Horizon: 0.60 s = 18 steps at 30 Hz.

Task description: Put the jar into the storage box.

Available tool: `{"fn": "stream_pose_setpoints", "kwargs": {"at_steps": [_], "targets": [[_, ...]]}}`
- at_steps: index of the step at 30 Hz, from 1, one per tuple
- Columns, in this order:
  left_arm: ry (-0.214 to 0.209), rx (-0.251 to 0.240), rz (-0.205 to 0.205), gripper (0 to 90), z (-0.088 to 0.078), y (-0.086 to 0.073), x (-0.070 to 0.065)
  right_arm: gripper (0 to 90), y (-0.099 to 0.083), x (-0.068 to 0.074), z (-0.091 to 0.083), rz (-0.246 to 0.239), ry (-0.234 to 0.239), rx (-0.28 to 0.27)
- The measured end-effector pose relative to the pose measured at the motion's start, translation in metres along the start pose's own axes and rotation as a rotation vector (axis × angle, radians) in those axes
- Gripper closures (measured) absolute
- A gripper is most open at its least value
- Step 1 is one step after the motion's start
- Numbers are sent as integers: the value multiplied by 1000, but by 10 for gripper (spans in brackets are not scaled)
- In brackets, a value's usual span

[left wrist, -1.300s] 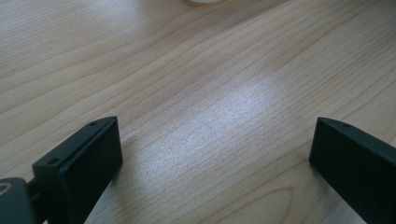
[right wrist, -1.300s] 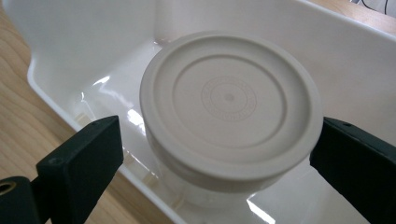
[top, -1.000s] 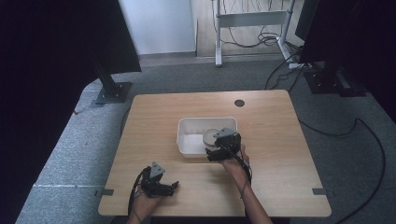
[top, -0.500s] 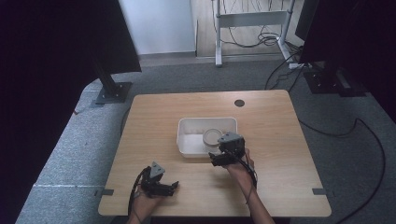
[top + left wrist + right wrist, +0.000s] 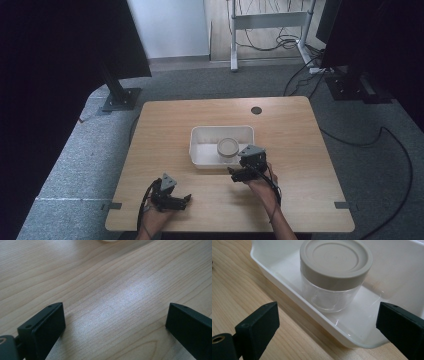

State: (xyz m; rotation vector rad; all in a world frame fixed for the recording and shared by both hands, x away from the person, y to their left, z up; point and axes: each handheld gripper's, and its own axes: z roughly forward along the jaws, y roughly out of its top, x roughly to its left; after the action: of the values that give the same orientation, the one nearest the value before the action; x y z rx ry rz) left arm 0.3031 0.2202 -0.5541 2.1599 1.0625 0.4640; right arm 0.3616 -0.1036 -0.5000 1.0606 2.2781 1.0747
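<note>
A clear jar with a beige lid (image 5: 335, 272) stands upright inside the white tray (image 5: 287, 293), near its front wall. From above, the jar (image 5: 228, 148) sits in the right half of the tray (image 5: 200, 150). My right gripper (image 5: 327, 327) is open just outside the tray's front wall, its jaws wide apart with nothing between them; in the high view the right gripper (image 5: 240, 172) is held at the tray's front right corner. My left gripper (image 5: 112, 325) is open over bare wood, and the high view has the left gripper (image 5: 182, 201) near the table's front left edge.
The wooden table (image 5: 300, 150) has a small dark cable hole (image 5: 256, 110) at the back. Black stands and cables are on the grey floor around it. Bare wood lies left and right of the tray.
My right gripper has drawn back toward the person, out of the tray, leaving the jar standing inside. The left gripper has stayed put.
</note>
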Motion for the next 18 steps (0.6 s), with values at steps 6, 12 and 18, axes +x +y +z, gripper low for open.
{"fn": "stream_pose_setpoints", "kwargs": {"at_steps": [6,12,18], "targets": [[0,2,1,21,0,0,0,42,-4,0,-8,11,-1,-11],[0,-1,-1,21,0,0,0,43,-7,-2,-14,10,-3,-19],[0,-2,-3,21,0,0,0,43,-11,-4,-20,11,-3,-24]]}}
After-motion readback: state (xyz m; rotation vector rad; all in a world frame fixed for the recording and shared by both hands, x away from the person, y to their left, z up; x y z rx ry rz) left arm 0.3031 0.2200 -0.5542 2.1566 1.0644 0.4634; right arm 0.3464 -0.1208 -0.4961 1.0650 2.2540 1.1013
